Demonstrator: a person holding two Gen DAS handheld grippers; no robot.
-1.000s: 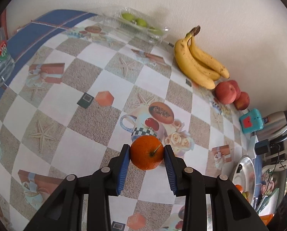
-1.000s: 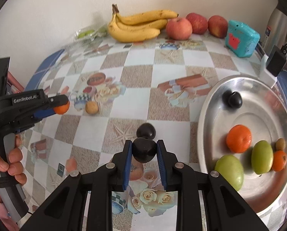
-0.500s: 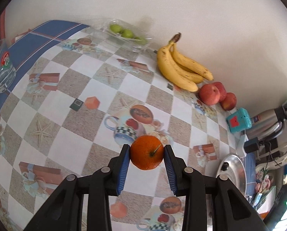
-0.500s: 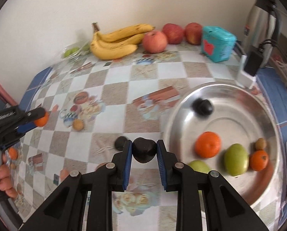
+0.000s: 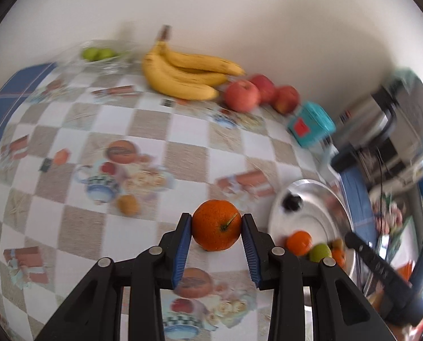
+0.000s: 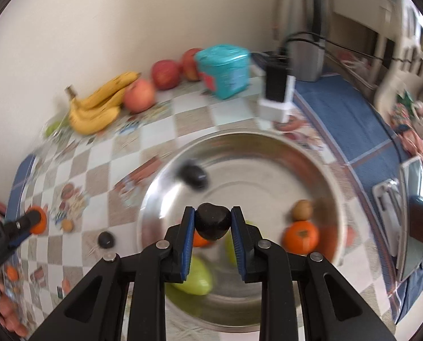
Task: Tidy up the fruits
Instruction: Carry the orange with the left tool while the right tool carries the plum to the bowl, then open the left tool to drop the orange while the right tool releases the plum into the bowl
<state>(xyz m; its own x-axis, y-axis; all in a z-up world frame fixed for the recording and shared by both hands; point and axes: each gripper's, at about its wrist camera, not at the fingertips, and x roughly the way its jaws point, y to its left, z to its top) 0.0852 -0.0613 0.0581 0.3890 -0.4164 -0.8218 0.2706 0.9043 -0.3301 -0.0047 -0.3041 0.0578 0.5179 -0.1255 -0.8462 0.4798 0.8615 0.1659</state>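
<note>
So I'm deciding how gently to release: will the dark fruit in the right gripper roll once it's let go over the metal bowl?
Probably. The dark fruit looks rounded and smooth, and the metal bowl curves inward, so it would likely roll toward the centre. It seems firm, held in the right gripper without visible denting. It may bump the orange there.

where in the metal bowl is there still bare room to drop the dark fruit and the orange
The metal bowl is bare across its far and middle floor, between the dark fruit at its left wall and the small brown fruit. The near side is crowded: tangerine and green fruit.
</note>
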